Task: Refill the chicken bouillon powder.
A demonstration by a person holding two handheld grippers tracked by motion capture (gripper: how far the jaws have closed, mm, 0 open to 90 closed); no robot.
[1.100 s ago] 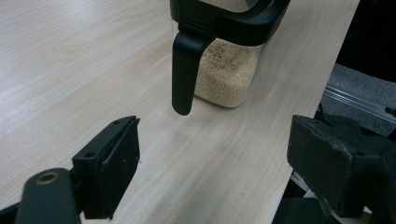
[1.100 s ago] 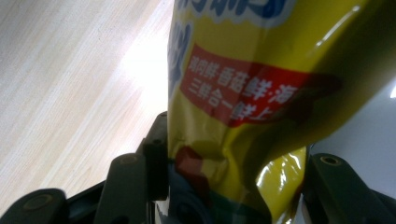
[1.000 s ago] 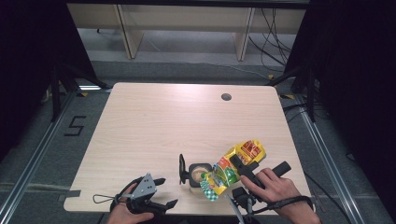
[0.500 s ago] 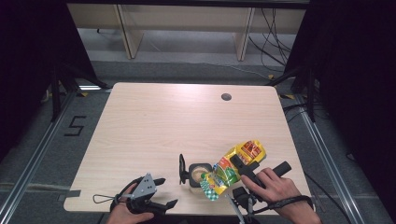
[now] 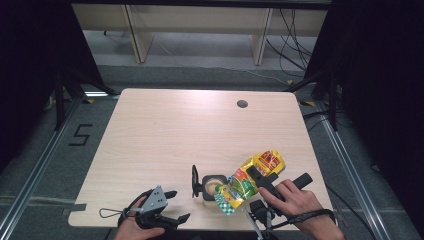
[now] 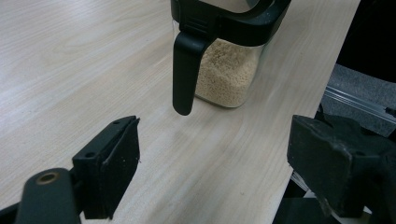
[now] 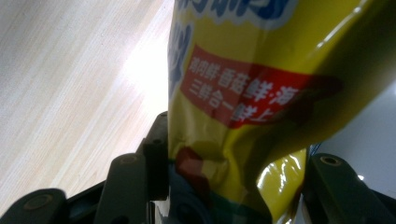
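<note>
A soft foil pouch (image 5: 250,182) is held clamped in the right gripper (image 5: 260,181) near the table's (image 5: 165,130) front edge, tipped mouth-down over the open jar (image 5: 212,185). The pouch is judged light, crinkly and slippery, best pinched at its flat upper end. The left gripper (image 5: 170,207) rests released by the front-left edge; the jar, clear-walled with a black handle (image 6: 185,70), is judged rigid and best steadied by that handle.

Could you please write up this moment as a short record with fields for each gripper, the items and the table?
right gripper: shut on pouch, tipping it over jar
pouch: yellow, red and green print, tilted, lower end above jar mouth
jar: clear, black rim and handle, holds beige granules, lid open
left gripper: open, resting near front edge, apart from jar
table: light wood, round hole at far right
</note>
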